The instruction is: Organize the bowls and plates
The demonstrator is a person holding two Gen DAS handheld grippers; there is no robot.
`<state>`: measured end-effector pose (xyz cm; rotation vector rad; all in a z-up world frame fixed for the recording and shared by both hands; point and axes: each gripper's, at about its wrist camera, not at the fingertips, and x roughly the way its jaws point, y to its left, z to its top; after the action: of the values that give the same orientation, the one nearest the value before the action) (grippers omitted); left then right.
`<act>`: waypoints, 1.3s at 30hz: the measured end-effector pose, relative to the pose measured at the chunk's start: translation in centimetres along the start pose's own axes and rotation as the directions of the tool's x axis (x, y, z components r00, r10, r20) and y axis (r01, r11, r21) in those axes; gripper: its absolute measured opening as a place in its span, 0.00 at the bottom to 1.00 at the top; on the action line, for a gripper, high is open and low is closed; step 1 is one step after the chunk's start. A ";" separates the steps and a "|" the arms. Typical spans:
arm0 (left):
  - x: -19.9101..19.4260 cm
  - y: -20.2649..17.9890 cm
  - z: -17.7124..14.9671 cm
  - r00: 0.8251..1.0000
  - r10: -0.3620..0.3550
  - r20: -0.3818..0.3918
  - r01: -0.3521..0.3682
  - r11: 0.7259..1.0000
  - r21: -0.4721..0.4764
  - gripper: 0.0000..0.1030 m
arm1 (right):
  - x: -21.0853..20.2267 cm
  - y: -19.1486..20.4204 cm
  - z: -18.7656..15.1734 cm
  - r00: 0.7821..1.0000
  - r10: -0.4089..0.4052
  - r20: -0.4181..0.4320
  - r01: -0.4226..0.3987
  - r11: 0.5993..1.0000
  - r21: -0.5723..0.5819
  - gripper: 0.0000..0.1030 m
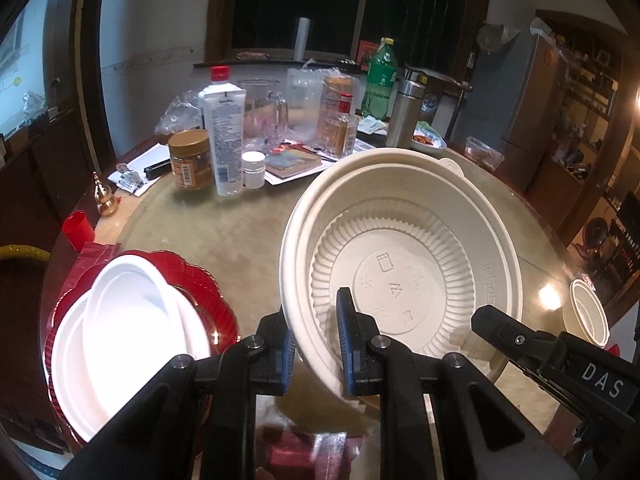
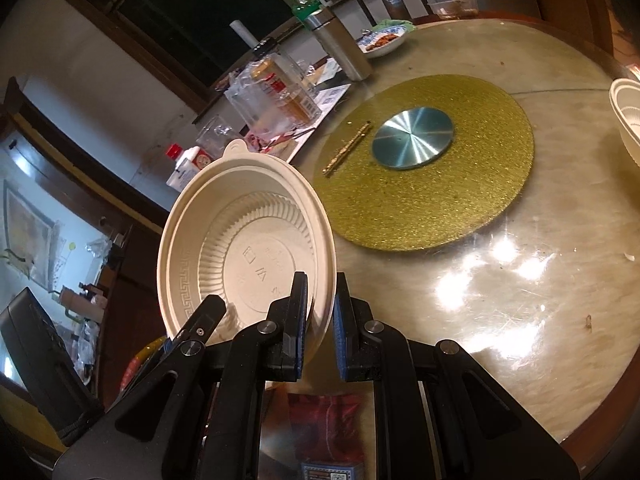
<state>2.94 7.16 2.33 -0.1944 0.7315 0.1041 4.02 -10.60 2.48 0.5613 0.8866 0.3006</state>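
Both grippers are clamped narrow on the same cream bowl (image 1: 400, 264): left gripper (image 1: 316, 350) pinches its near rim at bottom centre of the left view, right gripper (image 2: 322, 330) grips the opposite rim, so the bowl hangs tilted above the round table (image 2: 520, 300). Progress looks roughly midway, I'd guess: white plates (image 1: 120, 328) already sit stacked on the red plate (image 1: 212, 308) at lower left, while another small bowl (image 1: 588, 312) waits alone at the right edge.

At three o'clock the right wrist view cuts off a second cream bowl (image 2: 628, 120). My left gripper (image 1: 316, 344) hides the held bowl's (image 1: 400, 248) near rim; its embossed marks are unreadable.
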 end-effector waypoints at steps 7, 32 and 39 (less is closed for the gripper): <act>-1.3 1.2 0.0 0.999 0.015 0.042 -0.014 1.000 -0.025 0.17 | -0.1 1.5 -0.4 1.000 0.022 0.007 -0.022 0.999 -0.039 0.11; -4.4 7.7 0.0 0.987 0.131 0.098 -0.117 0.984 -0.138 0.17 | 2.2 8.8 -2.3 0.993 0.110 -0.052 -0.119 0.974 -0.193 0.11; -5.0 9.7 -0.1 0.979 0.175 0.101 -0.156 0.973 -0.172 0.17 | 3.1 10.7 -3.2 0.988 0.127 -0.082 -0.143 0.962 -0.233 0.11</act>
<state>-2.42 16.52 4.27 -0.2814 0.6229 0.3326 3.13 0.70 5.01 0.3904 0.8630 0.5454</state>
